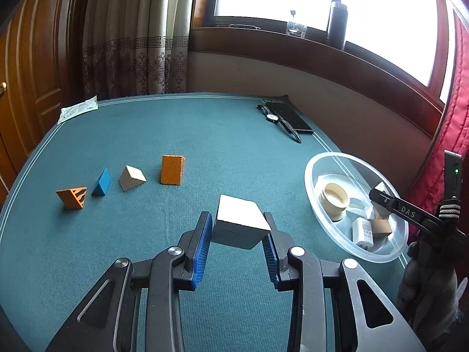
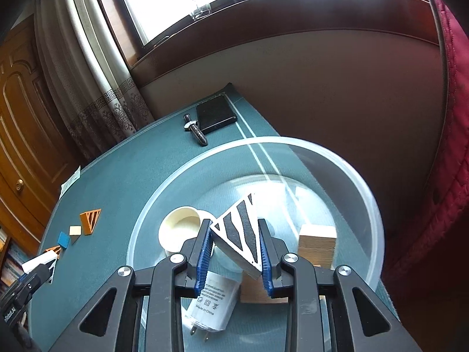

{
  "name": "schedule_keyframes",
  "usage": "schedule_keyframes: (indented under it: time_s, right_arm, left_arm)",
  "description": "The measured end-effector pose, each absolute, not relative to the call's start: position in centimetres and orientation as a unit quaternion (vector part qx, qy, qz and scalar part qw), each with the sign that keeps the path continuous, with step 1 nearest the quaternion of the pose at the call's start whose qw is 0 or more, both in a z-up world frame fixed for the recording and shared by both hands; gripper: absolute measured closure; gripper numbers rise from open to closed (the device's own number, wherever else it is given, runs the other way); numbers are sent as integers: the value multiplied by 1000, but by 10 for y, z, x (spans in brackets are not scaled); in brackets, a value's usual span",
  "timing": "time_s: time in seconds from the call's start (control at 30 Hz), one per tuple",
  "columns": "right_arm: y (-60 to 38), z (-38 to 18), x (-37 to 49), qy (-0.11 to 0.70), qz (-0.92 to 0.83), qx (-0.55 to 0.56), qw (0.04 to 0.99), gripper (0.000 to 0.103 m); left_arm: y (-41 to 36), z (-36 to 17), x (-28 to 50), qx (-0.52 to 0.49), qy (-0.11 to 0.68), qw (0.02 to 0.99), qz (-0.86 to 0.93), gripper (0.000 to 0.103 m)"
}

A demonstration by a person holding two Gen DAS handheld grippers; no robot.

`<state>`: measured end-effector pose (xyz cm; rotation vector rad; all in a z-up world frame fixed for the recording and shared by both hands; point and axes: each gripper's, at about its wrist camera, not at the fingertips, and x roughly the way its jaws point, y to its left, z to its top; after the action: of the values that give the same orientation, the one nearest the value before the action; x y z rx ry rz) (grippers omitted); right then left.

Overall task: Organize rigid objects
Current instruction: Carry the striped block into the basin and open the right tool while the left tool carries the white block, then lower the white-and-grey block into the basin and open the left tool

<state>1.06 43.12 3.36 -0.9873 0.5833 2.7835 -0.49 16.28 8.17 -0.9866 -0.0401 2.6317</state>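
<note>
My left gripper (image 1: 238, 231) is shut on a white block (image 1: 241, 220) and holds it above the green table (image 1: 176, 135). To its left stand in a row an orange striped wedge (image 1: 72, 198), a blue wedge (image 1: 102, 182), a beige wedge (image 1: 131, 177) and an orange block (image 1: 172, 170). My right gripper (image 2: 236, 246) is shut on a white wedge with black stripes (image 2: 239, 231), held over the clear plastic bowl (image 2: 357, 173). The bowl (image 1: 316, 164) holds a cream cup (image 2: 178, 228), a white charger plug (image 2: 212, 302) and wooden blocks (image 2: 316, 245).
A black wallet (image 1: 290, 117) and a wristwatch (image 1: 274, 117) lie at the table's far right corner. A paper slip (image 1: 77, 110) lies at the far left corner. The bowl sits at the table's right edge, next to a red quilted cloth (image 2: 439, 146). A wall and window sill stand behind.
</note>
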Motion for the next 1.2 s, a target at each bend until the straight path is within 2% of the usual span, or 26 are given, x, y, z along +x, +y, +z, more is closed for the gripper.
schedule_keyframes:
  time_s: [0.2, 0.43, 0.67, 0.97, 1.13, 1.2]
  right_arm:
    - [444, 43, 25, 173, 933, -298, 108, 62]
    - [452, 43, 32, 165, 936, -272, 151, 61]
    - [455, 44, 41, 164, 937, -247, 184, 49]
    - [460, 40, 41, 178, 934, -249, 182, 48]
    - [459, 40, 40, 176, 935, -250, 181, 48]
    - [459, 40, 40, 177, 934, -250, 182, 48]
  left_arm:
    - [193, 84, -6, -347, -2, 200, 916, 68]
    - [228, 85, -8, -352, 14, 239, 905, 68]
    - [261, 83, -8, -357, 29, 275, 892, 68]
    - [290, 72, -17, -373, 18, 316, 872, 68]
    - [289, 61, -25, -387, -2, 307, 869, 54]
    - [286, 58, -25, -389, 1, 301, 871, 54]
